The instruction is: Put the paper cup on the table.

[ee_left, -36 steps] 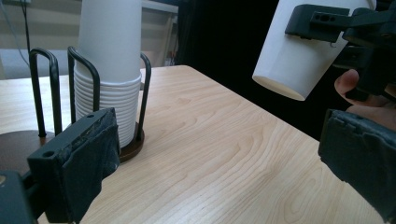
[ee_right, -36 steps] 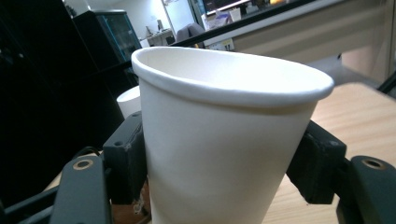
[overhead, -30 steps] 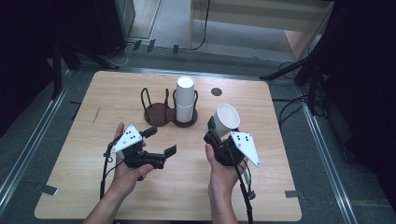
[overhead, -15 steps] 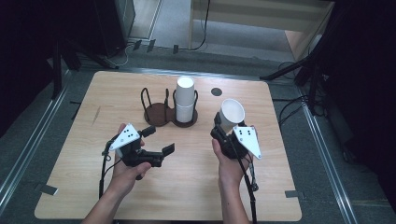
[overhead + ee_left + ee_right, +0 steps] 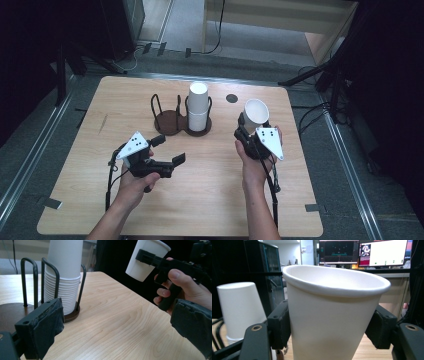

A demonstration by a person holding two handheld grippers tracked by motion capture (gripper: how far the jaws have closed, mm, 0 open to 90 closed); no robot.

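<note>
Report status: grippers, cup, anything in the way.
Right gripper shut on paper cup, mouth up, off the table. Left gripper open, empty. Cup stack in rack; nothing blocking.

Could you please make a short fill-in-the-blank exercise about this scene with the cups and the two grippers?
1. The right gripper holds a white paper cup with its mouth facing ____.
2. The stack of cups stands in the ____ ring of the dark cup holder.
3. The left gripper holds ____.
4. The stacked cups sit with the mouth facing ____.

Missing words: up; right; nothing; down
</note>
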